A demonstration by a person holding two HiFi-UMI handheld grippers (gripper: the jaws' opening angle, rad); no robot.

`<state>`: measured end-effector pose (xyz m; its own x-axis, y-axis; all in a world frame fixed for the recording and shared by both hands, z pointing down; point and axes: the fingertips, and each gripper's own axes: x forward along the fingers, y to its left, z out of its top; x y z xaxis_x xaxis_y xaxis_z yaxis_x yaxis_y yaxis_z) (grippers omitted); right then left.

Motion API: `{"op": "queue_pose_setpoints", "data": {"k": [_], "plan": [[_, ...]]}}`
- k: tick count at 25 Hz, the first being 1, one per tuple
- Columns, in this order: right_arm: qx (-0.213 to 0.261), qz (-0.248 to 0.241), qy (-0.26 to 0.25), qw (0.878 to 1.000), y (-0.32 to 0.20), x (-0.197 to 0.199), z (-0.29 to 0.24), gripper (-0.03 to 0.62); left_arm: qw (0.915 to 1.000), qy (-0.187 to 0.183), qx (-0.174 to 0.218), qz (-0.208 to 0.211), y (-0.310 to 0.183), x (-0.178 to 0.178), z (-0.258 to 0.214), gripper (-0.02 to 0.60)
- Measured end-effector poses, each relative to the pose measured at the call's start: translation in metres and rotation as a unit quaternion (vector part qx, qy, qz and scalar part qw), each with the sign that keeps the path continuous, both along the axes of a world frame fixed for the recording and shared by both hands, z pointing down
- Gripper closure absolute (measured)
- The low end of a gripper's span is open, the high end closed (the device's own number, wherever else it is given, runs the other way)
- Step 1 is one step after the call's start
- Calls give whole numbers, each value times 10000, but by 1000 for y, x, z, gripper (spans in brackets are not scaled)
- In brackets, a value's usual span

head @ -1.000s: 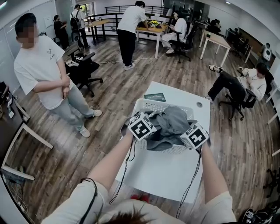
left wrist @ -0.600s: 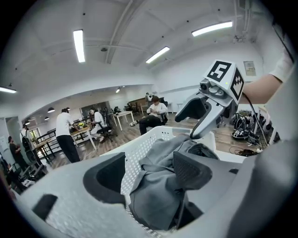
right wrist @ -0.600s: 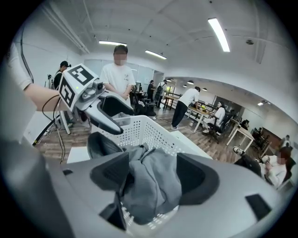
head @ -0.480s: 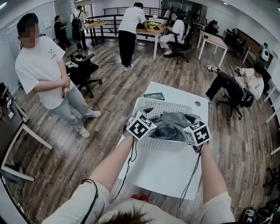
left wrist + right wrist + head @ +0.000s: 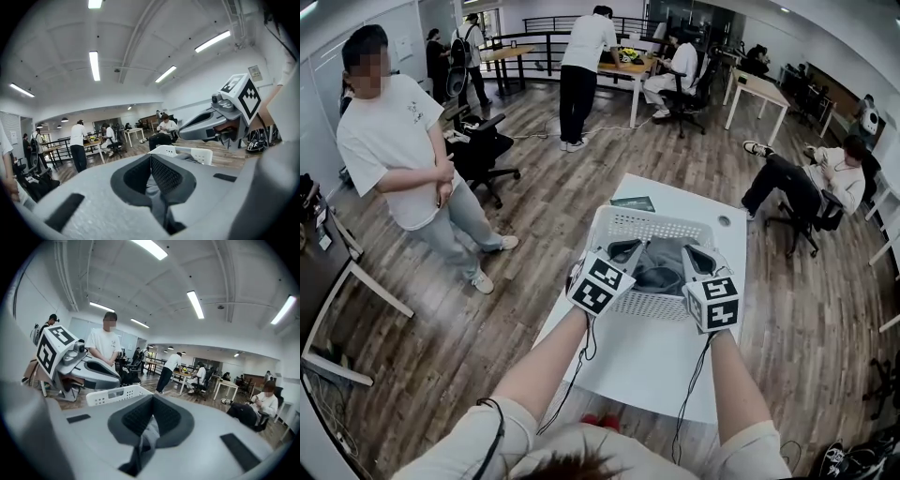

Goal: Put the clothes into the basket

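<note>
A white slatted basket (image 5: 647, 220) stands on the white table (image 5: 647, 366) with a grey garment (image 5: 661, 267) inside it. My left gripper (image 5: 626, 249) is over the basket's near left part, my right gripper (image 5: 699, 257) over its near right part. Both point almost level. In the left gripper view the left gripper (image 5: 151, 157) has just closed, and a fold of grey garment (image 5: 154, 197) is pinched between its pads. In the right gripper view the right gripper (image 5: 152, 398) has just closed too, nipping a grey fold (image 5: 149, 432). The basket's rim (image 5: 117, 394) shows beyond it.
A dark flat box (image 5: 632, 203) lies on the table behind the basket. A person (image 5: 403, 159) stands at the left beside a black office chair (image 5: 483, 150). Another person (image 5: 816, 183) sits at the right. The table's edges run close to the basket on both sides.
Both grippers have risen from the heap of cloth and tipped up toward level. The garment now sits lower in the basket, between the two grippers.
</note>
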<state>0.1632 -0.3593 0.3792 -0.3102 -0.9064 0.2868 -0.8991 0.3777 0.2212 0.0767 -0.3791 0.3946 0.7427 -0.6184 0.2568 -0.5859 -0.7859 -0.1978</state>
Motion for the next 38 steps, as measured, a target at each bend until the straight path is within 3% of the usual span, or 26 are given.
{"op": "queue_pose_setpoints", "data": {"k": [7,14,19,24,28,38], "plan": [[422,154,-346,9984,40,-20,-16,579,9991,288,208,-234,39,-9,-24,569],[749,160,-293,9966,92,-45,-32,579,9975,445,467,-297,94,-16,-41,569],[953,267,-289,9947,131,-56,-34,579,9964,590,420,-447,133,-27,-33,569],[891,401,-391,9944,174,-60,-19,579,9955,665,516,-445,177,-36,-34,569],[726,472,-605,9944,206,-65,-2,580,9957,763,364,-384,210,-43,-25,569],[633,482,-557,9953,236,-64,15,580,9958,820,78,-387,236,-52,-4,569]]}}
